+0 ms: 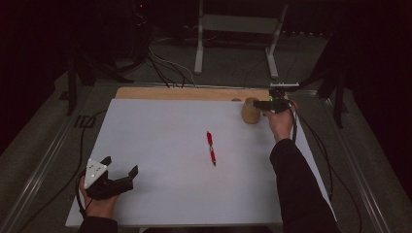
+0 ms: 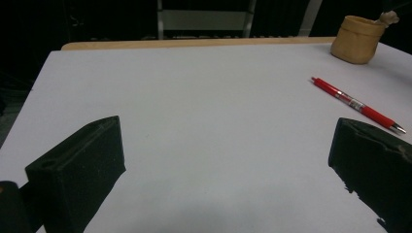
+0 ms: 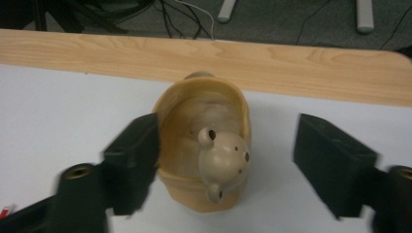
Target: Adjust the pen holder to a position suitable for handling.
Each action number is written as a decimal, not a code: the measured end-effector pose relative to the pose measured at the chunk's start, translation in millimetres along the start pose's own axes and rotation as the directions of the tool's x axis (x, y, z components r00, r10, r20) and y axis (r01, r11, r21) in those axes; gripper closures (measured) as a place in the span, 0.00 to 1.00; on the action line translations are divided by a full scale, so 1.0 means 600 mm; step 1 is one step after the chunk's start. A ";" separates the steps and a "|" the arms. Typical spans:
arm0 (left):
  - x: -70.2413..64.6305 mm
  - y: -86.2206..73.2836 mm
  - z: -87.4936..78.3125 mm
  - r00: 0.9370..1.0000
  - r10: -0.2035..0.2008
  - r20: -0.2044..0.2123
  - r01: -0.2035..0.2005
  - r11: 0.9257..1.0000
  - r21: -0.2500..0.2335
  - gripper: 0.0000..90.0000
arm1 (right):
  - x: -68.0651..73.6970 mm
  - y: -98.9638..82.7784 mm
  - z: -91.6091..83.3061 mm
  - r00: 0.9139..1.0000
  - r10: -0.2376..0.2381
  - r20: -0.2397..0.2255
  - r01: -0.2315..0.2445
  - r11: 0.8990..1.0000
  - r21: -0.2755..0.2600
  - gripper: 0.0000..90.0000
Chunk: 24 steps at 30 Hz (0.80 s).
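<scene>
A tan cup with a small bear-head figure at its rim stands at the far right of the white board. My right gripper reaches it from the right. In the right gripper view the cup sits between the jaws of the right gripper; one jaw lies at its wall and the other stands well apart, so the gripper is open. A red pen lies mid-board. My left gripper rests open at the near left corner, nothing between its jaws, with the pen and cup farther off.
The wooden table edge shows beyond the white board. Behind it stand a metal frame's legs and cables on the floor. The person's right sleeve crosses the board's right side.
</scene>
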<state>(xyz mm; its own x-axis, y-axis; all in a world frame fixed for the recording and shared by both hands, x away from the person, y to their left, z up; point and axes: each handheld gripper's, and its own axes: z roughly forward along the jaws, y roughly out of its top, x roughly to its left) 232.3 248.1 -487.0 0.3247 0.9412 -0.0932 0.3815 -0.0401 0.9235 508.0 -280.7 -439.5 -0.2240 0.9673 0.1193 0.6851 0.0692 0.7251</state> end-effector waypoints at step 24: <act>0.000 -0.001 0.000 1.000 0.004 0.001 -0.004 1.000 0.004 0.00 | 0.006 -0.015 0.023 0.999 0.025 0.048 -0.027 0.999 0.043 0.73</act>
<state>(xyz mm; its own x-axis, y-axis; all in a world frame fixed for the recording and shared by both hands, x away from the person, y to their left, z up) 231.9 248.0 -487.3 0.3267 0.9408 -0.0901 0.3841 -0.0451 0.9222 510.7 -274.2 -455.0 -0.1731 0.9793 0.1051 0.7202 0.0531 0.6917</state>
